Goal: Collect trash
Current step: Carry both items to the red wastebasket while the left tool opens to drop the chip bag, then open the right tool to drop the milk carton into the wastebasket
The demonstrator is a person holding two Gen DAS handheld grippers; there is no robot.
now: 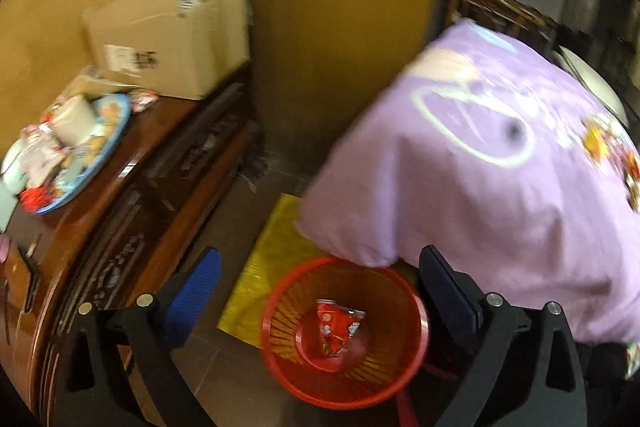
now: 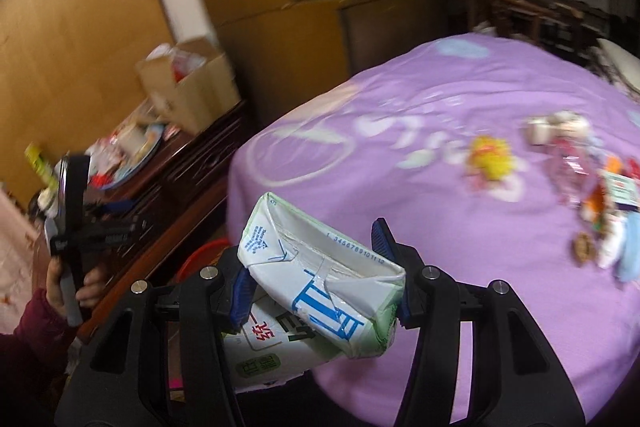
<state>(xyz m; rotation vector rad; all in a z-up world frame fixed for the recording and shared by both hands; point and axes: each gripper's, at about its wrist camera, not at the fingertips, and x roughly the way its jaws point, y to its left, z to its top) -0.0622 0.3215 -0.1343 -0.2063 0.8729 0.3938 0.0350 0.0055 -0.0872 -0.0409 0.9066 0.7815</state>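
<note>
Two hand-held grippers in play. Right hand-held gripper (image 2: 320, 275) is pinching a crushed milk carton (image 2: 320, 291), blue pads on either side of it, carton tilted and held up in the air over the near edge of the bed (image 2: 420, 187) with the purple cover. Left hand-held gripper (image 1: 320, 291) is spread wide, nothing between its pads, hovering above the red mesh trash basket (image 1: 344, 331) on the floor. One red snack wrapper (image 1: 340, 327) already lies at the bottom of the basket. The basket stands between the dark wooden bench (image 1: 120, 195) on the left and the bed on the right, partly over a yellow mat (image 1: 264, 267).

Step in hand, as I judge it: carrying the carton to the basket for the drop. In the right wrist view only a sliver of the basket's red rim shows, low and left of the carton, so the next move calls for swinging the carton left and down until it is over the opening, then spreading the jaws.

More litter (image 2: 600, 203) sits far right on the bed, wrappers and small bits, blurred. The bench carries a blue plate (image 1: 100, 155) piled with wrappers and a cardboard box (image 1: 172, 39) behind it.
</note>
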